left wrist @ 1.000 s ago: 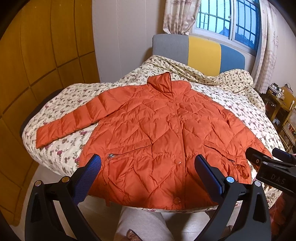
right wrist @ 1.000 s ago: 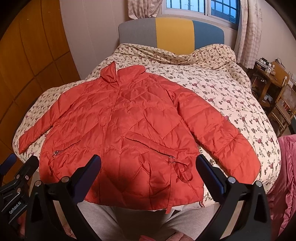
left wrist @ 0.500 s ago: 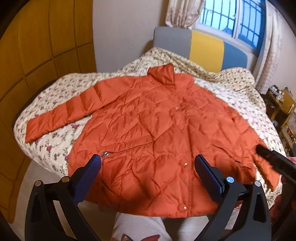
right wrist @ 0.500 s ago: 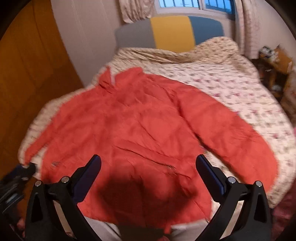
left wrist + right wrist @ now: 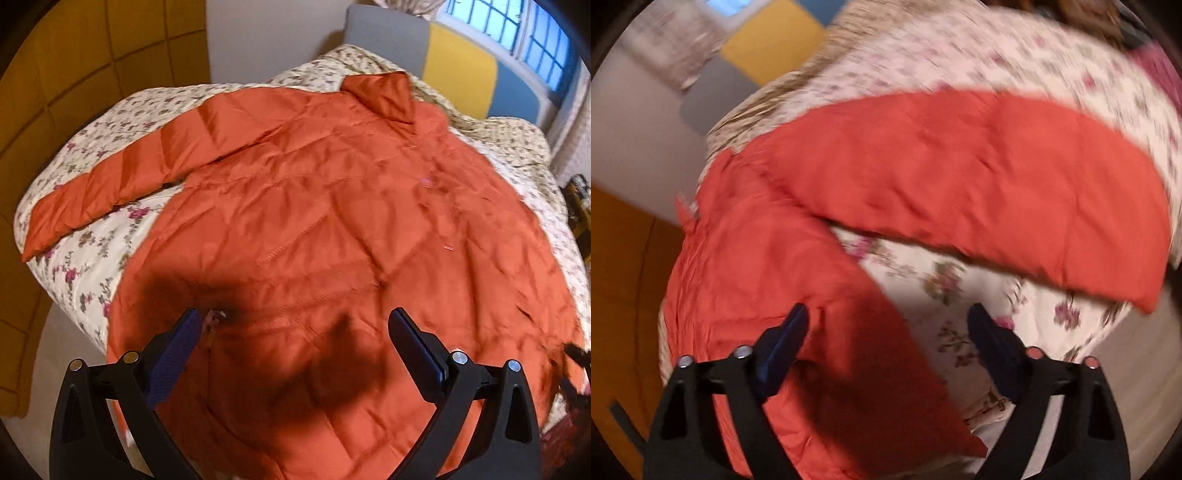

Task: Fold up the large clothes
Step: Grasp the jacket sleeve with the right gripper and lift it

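Both tongs hang apart over the puffy quilted orange jacket (image 5: 332, 229): left gripper (image 5: 295, 332) above the hem, right gripper (image 5: 888, 325), jaws just narrowing on nothing, at the hem's side edge; each should pinch deep.

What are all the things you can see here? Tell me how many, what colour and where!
jacket: one, orange, spread flat on the bed, sleeves out to the sides
bed cover: one, cream with pink flowers, under the jacket
headboard: one, grey, yellow and blue, at the far end of the bed
window: one, blue panes, above the headboard
wall panels: several, yellow-brown, beside the bed
left gripper: one, black with blue pads, open above the jacket's hem
right gripper: one, black with blue pads, open, jaws just closing, over the jacket's side edge
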Tool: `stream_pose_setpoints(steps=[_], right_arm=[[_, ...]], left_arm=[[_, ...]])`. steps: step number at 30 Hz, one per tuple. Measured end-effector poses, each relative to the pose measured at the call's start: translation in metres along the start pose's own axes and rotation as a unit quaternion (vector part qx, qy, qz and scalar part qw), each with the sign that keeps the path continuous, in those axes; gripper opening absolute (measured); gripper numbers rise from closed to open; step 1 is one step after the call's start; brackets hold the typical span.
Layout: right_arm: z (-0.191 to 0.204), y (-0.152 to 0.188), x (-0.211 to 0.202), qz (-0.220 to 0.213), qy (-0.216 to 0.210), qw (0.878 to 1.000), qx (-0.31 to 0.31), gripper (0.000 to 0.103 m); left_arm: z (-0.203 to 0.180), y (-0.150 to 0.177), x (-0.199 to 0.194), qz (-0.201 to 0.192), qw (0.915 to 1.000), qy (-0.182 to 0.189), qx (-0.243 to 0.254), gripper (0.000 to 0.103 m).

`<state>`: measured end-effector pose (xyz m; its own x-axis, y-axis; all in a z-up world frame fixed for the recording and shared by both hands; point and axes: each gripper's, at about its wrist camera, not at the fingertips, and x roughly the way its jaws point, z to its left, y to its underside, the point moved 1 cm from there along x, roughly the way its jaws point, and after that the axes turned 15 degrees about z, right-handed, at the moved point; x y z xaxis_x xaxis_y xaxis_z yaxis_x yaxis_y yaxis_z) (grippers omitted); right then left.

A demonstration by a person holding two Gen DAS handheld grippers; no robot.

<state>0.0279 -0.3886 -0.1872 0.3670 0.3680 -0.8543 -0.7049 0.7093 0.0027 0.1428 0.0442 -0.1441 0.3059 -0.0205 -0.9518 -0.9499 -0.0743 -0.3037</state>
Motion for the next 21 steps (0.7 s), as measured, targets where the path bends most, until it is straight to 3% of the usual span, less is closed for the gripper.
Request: stream_pose_setpoints(steps=[5, 8, 11, 21], right_arm=[[-0.008, -0.017, -0.011, -0.058, 0.012, 0.998, 0.008, 0.078], [-0.027, -0.029, -0.013, -0.080, -0.032, 0.994, 0.067, 0.078], [-0.035, -0.037, -0.022, -0.123, -0.038, 0.987, 0.100, 0.077], [-0.087, -0.058, -0.040, -0.208, -0.091, 0.950, 0.214, 0.048]], left_arm=[[0.004, -0.016, 0.010, -0.026, 0.9996, -0.013, 0.000, 0.100], [0.006, -0.028, 0.018, -0.042, 0.9987, -0.029, 0.006, 0.100], [0.010, -0.042, 0.028, -0.050, 0.9978, -0.044, 0.007, 0.100], [0.019, -0.066, 0.057, -0.062, 0.9955, -0.069, 0.015, 0.100]])
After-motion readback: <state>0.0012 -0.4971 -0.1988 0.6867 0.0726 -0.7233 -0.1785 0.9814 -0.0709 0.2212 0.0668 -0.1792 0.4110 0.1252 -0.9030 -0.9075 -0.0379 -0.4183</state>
